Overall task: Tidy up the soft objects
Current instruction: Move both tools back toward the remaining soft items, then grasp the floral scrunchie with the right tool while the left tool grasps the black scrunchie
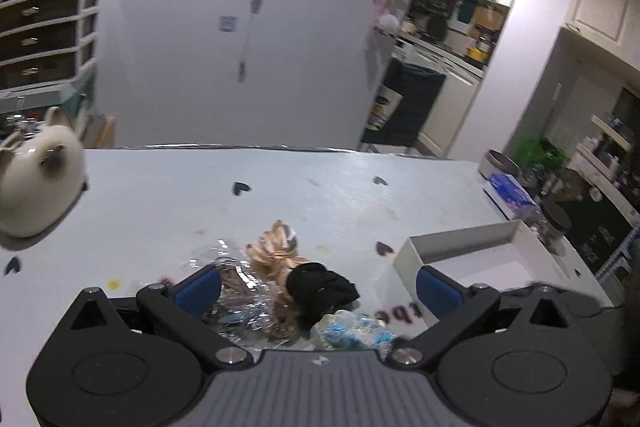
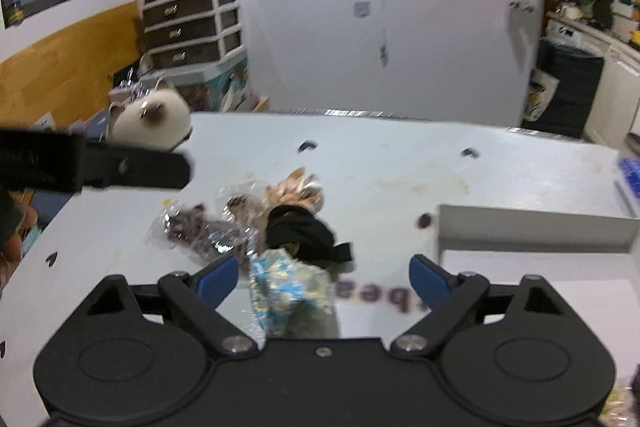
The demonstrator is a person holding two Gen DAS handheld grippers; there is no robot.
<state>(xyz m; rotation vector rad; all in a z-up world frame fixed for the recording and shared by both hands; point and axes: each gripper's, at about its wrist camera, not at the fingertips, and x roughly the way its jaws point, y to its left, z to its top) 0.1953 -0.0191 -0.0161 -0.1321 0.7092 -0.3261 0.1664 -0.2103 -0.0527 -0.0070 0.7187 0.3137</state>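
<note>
Soft objects lie in a loose heap near the middle of our pale grey worktop (image 1: 320,195): a black fabric scrunchie (image 1: 320,285), a tan crinkled scrunchie (image 1: 276,247) just beyond it, a blue-and-white one wrapped in clear plastic (image 1: 352,333) nearest us, and dark ones in crinkly clear bags (image 2: 188,227) to the left. An open white cardboard box (image 1: 464,239) waits to the right of the heap. A cream plush cat (image 1: 36,179) sits far left.

We judge the step is the reach for one item. To do it well, we should straddle a single piece, closing on fabric rather than slippery plastic.

Our left tool (image 1: 318,291) gapes wide, holding and touching nothing. Our right tool (image 2: 324,279) is likewise wide apart and empty, the wrapped scrunchie lying between its blue pads (image 2: 218,279).
</note>
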